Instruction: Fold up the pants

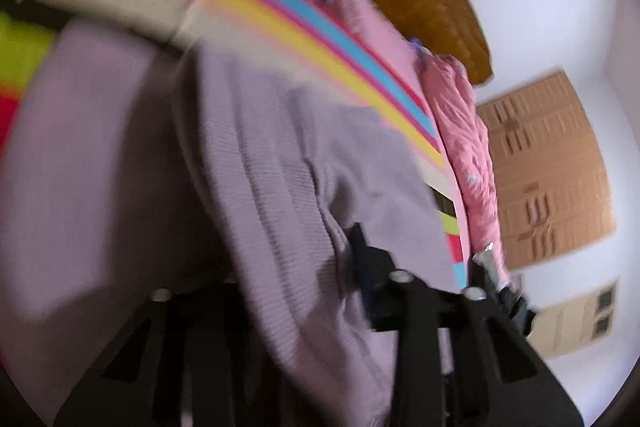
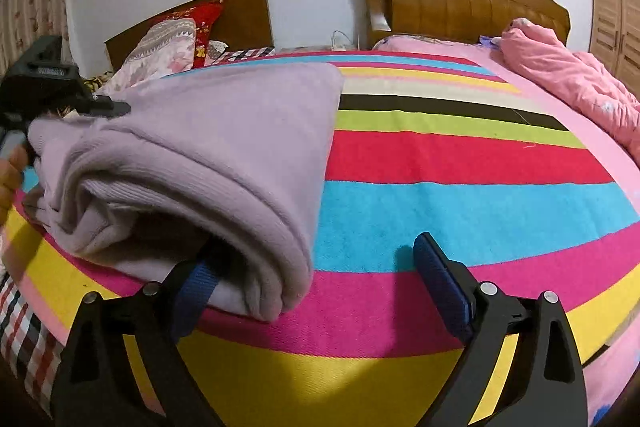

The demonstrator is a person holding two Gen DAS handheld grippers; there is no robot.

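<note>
Bed under a broad striped cover (image 2: 460, 163) in pink, blue, yellow, red, lime and black bands; fills the room from the near edge back to the wall.

Glossy brown wooden headboard (image 2: 460, 3) at 12 to 1 o'clock beyond the stripes. Rumpled pink quilt (image 2: 568, 71) heaped at 2 o'clock along the bed's far right side. Slatted light-wood wardrobe doors (image 2: 616, 15) at 3 o'clock. Second, lower wooden headboard at 11 o'clock with a red patterned pillow (image 2: 206, 23) against it.

Lilac ribbed knit pants (image 2: 208, 139): bundled in thick folds on the cover, 9 to 10 o'clock from the bed's middle, near edge rolled over and hanging toward the front.

Right gripper (image 2: 320, 283), black arms with blue pads: jaws wide apart. Left pad tucked under the rolled edge of the pants; right pad stands clear over bare stripes. No pinch.

Left gripper (image 2: 92, 107), black, at 9 o'clock, a person's hand (image 2: 10, 175) behind it. Tip sits at the pants' far left fold. Its own view is badly smeared; lilac cloth seems to run between the fingers (image 1: 368, 267), so probably clamped on the fabric.
</note>
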